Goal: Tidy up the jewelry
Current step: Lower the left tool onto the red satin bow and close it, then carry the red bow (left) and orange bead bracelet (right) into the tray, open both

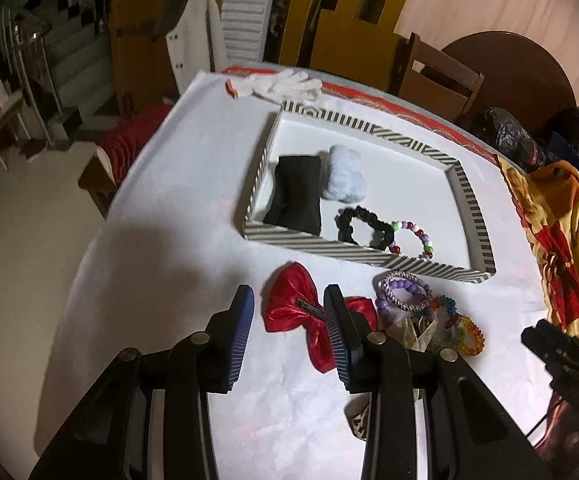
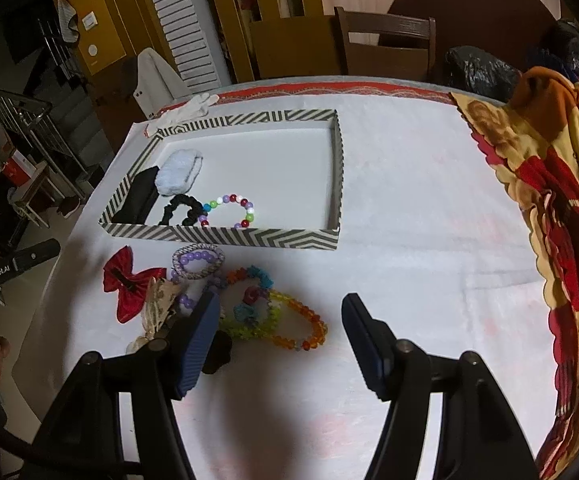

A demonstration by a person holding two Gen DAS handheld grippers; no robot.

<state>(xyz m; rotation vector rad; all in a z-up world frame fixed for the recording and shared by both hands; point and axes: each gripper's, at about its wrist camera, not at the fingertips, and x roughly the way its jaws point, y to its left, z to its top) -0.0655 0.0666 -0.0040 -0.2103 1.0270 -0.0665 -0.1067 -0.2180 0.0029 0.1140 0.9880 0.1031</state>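
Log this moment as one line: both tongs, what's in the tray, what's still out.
left tongs: open over red bow | right tongs: open, empty | striped tray: scrunchie, beaded bracelet | on table: bracelets

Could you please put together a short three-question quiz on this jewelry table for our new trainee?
1. True or false: the red bow lies inside the striped box.
2. Which item is in the box? A) orange bead bracelet B) black scrunchie C) white glove
3. Fill in: the left gripper stands open with the ____ seen between its fingers.

Key
1. False: it lies on the white cloth in front of the box.
2. B. The bracelet lies on the cloth in front of the box; the glove lies beyond its far side.
3. Red bow.
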